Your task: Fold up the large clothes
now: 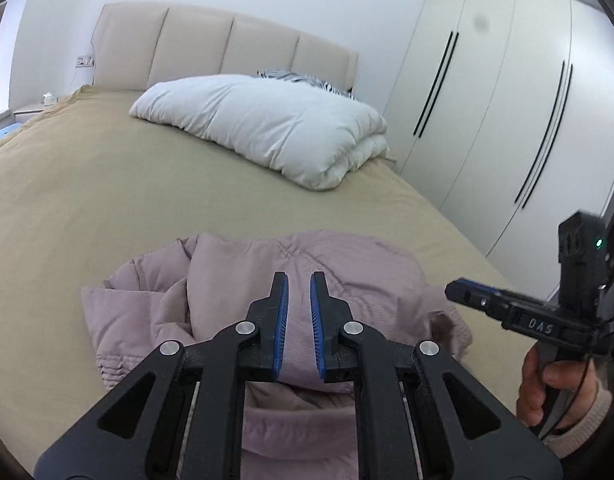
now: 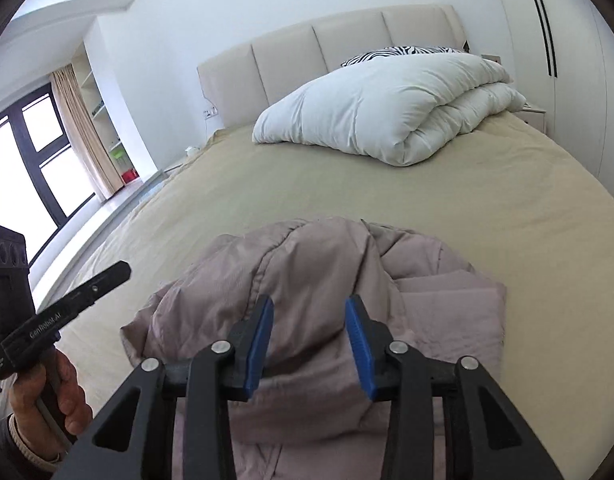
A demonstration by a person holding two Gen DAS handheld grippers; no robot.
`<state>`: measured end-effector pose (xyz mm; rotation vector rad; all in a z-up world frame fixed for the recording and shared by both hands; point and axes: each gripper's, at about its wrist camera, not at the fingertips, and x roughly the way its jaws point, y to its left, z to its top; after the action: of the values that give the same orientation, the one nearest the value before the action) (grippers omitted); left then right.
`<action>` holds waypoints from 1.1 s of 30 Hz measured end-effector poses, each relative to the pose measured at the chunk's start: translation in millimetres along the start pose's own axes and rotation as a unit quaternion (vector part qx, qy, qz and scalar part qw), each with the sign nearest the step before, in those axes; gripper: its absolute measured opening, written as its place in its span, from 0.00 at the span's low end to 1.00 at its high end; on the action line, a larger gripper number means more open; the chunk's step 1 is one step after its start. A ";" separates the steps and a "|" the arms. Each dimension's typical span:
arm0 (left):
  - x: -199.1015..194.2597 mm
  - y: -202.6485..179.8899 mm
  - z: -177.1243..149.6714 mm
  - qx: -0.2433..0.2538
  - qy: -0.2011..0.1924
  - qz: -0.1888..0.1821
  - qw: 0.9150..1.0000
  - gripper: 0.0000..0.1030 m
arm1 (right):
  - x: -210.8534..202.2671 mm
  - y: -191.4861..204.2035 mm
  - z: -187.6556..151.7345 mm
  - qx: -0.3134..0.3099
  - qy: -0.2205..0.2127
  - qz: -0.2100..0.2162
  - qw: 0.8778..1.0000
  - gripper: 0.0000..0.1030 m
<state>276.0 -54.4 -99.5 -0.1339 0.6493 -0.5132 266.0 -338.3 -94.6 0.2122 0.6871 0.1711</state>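
A mauve puffer jacket (image 1: 235, 280) lies bunched on the tan bed sheet (image 1: 87, 184) near the bed's foot; it also shows in the right wrist view (image 2: 319, 264). My left gripper (image 1: 299, 280) hovers over the jacket's middle with its blue pads a narrow gap apart and nothing between them. My right gripper (image 2: 309, 304) is open above the jacket, with the fabric below its fingers. Each gripper appears at the edge of the other's view, the right one (image 1: 463, 292) and the left one (image 2: 121, 270).
A folded white duvet (image 1: 267, 124) lies near the beige headboard (image 1: 227, 48), with a zebra-print pillow (image 1: 303, 78) behind it. White wardrobe doors (image 1: 507, 100) stand to the right of the bed. A window (image 2: 31, 160) and curtain are on the left.
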 end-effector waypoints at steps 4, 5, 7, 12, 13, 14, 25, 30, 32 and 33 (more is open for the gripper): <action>73.7 23.5 -40.7 -0.020 0.105 0.031 0.994 0.10 | 58.3 10.5 -20.7 -0.050 0.073 -0.048 0.995 0.34; 80.9 27.6 -53.0 -0.023 0.108 0.031 0.993 0.10 | 74.2 6.8 -33.5 -0.055 0.096 -0.056 0.992 0.34; 86.8 26.7 -66.4 -0.005 0.104 0.041 0.994 0.10 | 85.7 -0.3 -57.6 -0.075 0.089 -0.052 0.992 0.34; 68.4 39.1 -46.6 -0.043 0.084 0.022 0.995 0.10 | 58.6 0.0 -40.9 -0.072 0.080 -0.044 0.993 0.32; 58.3 42.8 -40.5 -0.046 0.061 0.022 0.997 0.10 | 47.4 -2.5 -26.6 -0.059 0.054 -0.038 0.996 0.32; 45.9 42.7 -34.5 -0.047 0.040 0.019 0.998 0.10 | 33.9 -2.3 -12.5 -0.052 0.029 -0.034 0.998 0.32; 40.4 62.3 -27.8 -0.115 0.024 0.002 0.993 0.10 | 124.0 52.0 -57.5 -0.138 0.115 -0.023 0.983 0.33; 20.6 67.6 -14.9 -0.115 0.005 -0.015 0.993 0.10 | 74.6 44.8 -11.8 -0.081 0.088 0.030 0.992 0.32; 24.7 60.9 -6.2 -0.110 0.008 -0.032 0.993 0.10 | 50.4 46.6 19.0 -0.086 0.035 0.029 0.995 0.35; 28.1 54.2 -2.7 -0.101 0.013 -0.036 0.994 0.10 | 51.1 44.4 33.9 -0.084 0.026 0.023 0.996 0.38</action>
<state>315.8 -21.3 -131.9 -0.3433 0.7232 -0.5194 322.9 -288.6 -89.1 0.0632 0.7168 0.2782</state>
